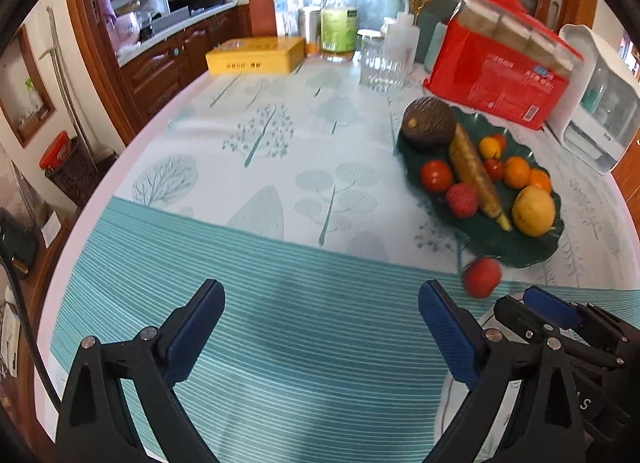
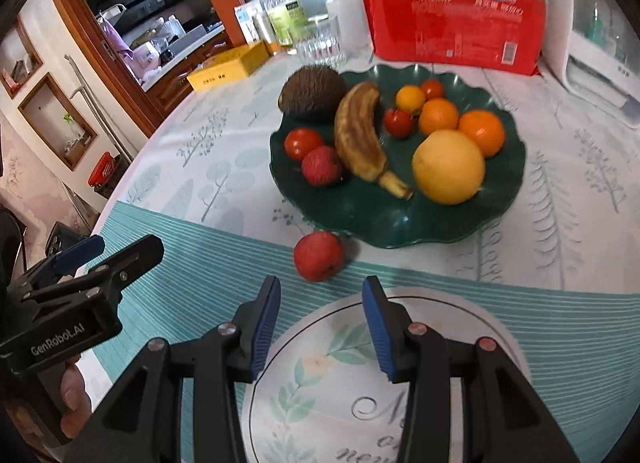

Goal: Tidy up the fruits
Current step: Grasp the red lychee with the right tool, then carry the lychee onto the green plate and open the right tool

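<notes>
Fruits (image 2: 448, 167) fill green plate (image 2: 508, 199); one red outside.

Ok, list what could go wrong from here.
1. The loose red fruit lies on the tablecloth just outside the green plate; being round, it may roll if a finger nudges it.
2. The right gripper stands only partly open, perhaps too narrow for that fruit.
3. The left gripper is close beside it, so they could bump.
</notes>
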`<state>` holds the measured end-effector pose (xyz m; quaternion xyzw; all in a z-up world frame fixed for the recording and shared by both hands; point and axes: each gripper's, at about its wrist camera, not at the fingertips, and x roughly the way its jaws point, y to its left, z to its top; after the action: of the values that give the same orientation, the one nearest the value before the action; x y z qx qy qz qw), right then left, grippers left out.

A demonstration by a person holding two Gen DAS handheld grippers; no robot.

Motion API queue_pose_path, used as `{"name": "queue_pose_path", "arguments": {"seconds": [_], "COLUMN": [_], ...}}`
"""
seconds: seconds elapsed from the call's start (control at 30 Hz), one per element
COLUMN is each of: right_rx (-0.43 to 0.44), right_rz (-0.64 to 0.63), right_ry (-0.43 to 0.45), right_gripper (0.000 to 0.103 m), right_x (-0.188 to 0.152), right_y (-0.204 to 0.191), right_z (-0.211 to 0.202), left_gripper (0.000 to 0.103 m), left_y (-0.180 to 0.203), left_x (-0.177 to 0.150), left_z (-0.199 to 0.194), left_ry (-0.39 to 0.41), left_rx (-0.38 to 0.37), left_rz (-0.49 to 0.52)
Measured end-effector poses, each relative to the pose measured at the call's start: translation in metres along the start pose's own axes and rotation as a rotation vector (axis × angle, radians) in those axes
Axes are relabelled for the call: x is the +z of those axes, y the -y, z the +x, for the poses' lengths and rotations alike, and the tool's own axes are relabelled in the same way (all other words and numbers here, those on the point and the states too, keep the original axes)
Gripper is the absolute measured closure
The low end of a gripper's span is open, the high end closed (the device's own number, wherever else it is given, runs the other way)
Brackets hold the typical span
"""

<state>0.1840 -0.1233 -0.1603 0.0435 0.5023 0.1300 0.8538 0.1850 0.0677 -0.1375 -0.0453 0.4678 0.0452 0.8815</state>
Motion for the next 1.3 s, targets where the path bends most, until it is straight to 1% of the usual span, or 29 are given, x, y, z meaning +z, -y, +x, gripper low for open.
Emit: {"name": "queue_pose_path", "arguments": {"seconds": [0.23,0.47,0.53,0.6,0.67,0.8,1.1,1.3], "right_rx": [-0.009,-0.026,-0.025,-0.038,-0.036,-0.023,-0.004,0.002], "right_rz": [-0.006,-0.018,-0.017,-0.023,-0.034,-0.046,-0.043,-0.038], "right_ry": [-0.004,0.013,0.03,0.038,0.036,0.032,0.04,0.06], "right_gripper": [0.06,0.06,0.061,0.064,0.072,0.073,0.073,0.073], "right_x": [0.002,0.003,0.003,0.003,0.003,0.001,-0.003,-0.003], "right_y": [-0.008,-0.011,-0.011,-0.012,-0.014,-0.017,-0.014,-0.006], "right_z": [0.025,0.037,0.037,0.038,0.039,0.039,0.021,-0.003], "left_gripper": [0.006,0.006,0.006,0.006,0.006,0.006,0.006,0.006], "left_y": [-0.009,-0.012,-0.013,-0.013,-0.013,-0.011,-0.002,0.009], "left_x": [0.001,0.006,0.007,0.008,0.008,0.008,0.007,0.008], "left_z": [0.017,0.027,0.029,0.03,0.031,0.031,0.02,0.006], "left_ry": [-0.024,-0.036,-0.038,-0.039,-0.04,-0.04,-0.025,-0.01], "left_rx": [-0.009,-0.016,-0.019,-0.021,-0.021,-0.024,-0.035,-0.043], "left_rz": [-0.013,-0.011,-0.01,-0.01,-0.008,-0.006,0.01,0.028]}}
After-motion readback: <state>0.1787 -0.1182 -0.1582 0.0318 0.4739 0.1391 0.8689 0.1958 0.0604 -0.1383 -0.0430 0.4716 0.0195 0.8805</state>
